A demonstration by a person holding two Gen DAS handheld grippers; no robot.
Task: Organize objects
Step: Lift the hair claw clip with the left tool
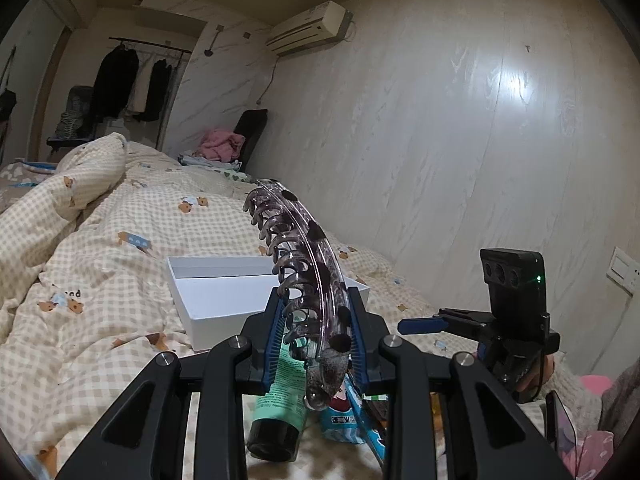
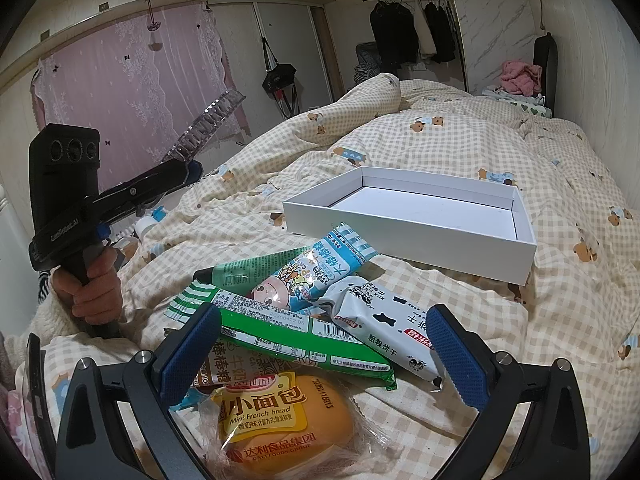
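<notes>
My left gripper (image 1: 318, 340) is shut on a long purple translucent hair claw clip (image 1: 304, 256), held up in the air above the pile; it also shows in the right wrist view (image 2: 204, 128). A white open box (image 2: 416, 216) lies on the bed; it also shows in the left wrist view (image 1: 216, 300). My right gripper (image 2: 320, 352) is open and empty, just above a pile of snacks: a mini French bread bun (image 2: 280, 424), a green packet (image 2: 304, 340), a white cow-print biscuit pack (image 2: 384, 328), a blue cartoon packet (image 2: 316, 272) and a green tube (image 2: 248, 270).
The bed has a checked bear-print quilt (image 2: 460, 136), bunched up high at the far left. Folded clothes (image 2: 520, 76) lie near the headboard. A wall runs along the right side of the bed. A clothes rack (image 2: 412, 28) stands beyond the bed.
</notes>
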